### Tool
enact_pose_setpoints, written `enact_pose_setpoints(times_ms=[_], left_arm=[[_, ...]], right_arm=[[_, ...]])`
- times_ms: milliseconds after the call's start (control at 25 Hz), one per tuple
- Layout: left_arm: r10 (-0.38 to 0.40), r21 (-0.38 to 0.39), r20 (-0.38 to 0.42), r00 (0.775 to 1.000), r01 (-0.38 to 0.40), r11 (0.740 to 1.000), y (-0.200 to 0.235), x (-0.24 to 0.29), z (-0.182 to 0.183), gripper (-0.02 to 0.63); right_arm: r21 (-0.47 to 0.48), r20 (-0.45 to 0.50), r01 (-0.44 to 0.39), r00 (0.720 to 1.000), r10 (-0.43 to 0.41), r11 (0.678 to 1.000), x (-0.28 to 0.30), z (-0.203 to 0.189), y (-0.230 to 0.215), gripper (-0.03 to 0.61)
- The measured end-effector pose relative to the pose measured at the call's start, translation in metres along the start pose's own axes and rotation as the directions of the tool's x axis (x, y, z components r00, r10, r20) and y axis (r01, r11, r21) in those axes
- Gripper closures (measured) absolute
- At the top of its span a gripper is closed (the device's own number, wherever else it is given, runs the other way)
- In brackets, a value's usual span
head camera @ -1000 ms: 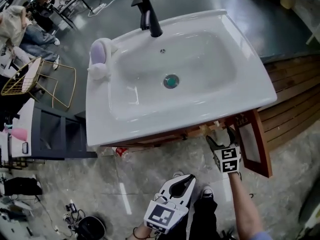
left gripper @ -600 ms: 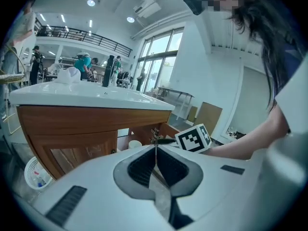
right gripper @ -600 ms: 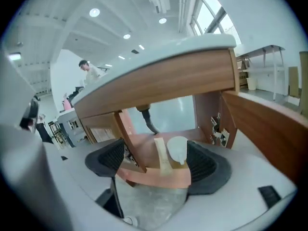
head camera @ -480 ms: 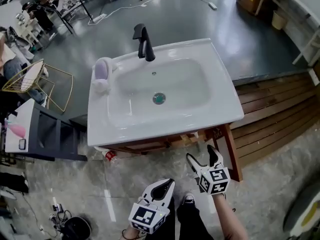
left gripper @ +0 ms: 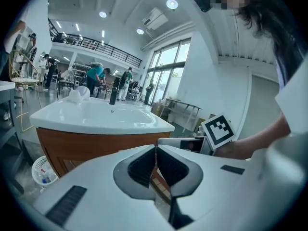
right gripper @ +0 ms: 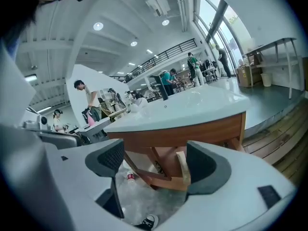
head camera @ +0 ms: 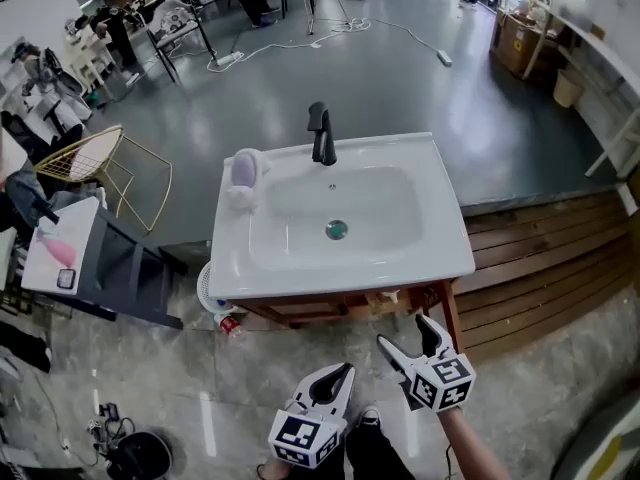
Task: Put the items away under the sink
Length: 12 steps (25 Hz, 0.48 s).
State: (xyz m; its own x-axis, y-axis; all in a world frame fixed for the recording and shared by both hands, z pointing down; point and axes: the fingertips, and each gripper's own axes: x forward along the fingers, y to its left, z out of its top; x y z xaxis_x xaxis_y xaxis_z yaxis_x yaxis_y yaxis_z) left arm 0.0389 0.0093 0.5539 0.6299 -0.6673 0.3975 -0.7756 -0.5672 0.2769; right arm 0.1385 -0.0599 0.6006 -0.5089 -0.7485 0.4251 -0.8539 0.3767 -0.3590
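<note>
A white sink (head camera: 440,258) with a black faucet (head camera: 322,133) sits on a wooden cabinet (head camera: 330,306). On the sink's left rim rests a white and lavender item (head camera: 243,174). Below the cabinet's left side, a small red-capped bottle (head camera: 228,323) lies on the floor beside a white basket (head camera: 203,286). My left gripper (head camera: 340,372) hangs low in front of the cabinet, jaws shut and holding nothing (left gripper: 155,150). My right gripper (head camera: 405,333) is open and empty, pointing at the cabinet's underside (right gripper: 151,165). The bottle (right gripper: 129,176) shows between its fingers, far off.
A dark stepped shelf unit (head camera: 110,263) with a pink item stands left of the sink, with a gold wire chair (head camera: 100,163) behind it. Wooden decking (head camera: 540,258) runs along the right. People and tables fill the far background. My own shoe (head camera: 365,420) is below the grippers.
The view has pulled back and up, so the sink looks smaller and farther. My right gripper has come away from the cabinet's right side, still open. The left stays shut.
</note>
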Motion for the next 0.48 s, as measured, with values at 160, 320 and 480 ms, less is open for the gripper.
enact_pose_setpoints(times_ms=[160,320,480], left_arm=[[0.02,0.02,0.028,0.999,-0.02,1.0,-0.001,-0.013,0.025,0.595],[0.038,0.028,0.049,0.998,-0.039,0.999,-0.005,-0.035,0.045,0.595],[0.062,0.03,0.052,0.997,-0.064,0.997,-0.011,-0.059,0.057,0.594]], right_arm=[[-0.008,0.021,-0.043,0.999,0.043,0.999,-0.023,0.026,0.023,0.16],[-0.023,0.038,-0.064,0.997,0.065,0.998,-0.045,0.051,0.047,0.16],[0.013,0.076,-0.095,0.993,0.094,0.995,-0.067,0.077,0.072,0.16]])
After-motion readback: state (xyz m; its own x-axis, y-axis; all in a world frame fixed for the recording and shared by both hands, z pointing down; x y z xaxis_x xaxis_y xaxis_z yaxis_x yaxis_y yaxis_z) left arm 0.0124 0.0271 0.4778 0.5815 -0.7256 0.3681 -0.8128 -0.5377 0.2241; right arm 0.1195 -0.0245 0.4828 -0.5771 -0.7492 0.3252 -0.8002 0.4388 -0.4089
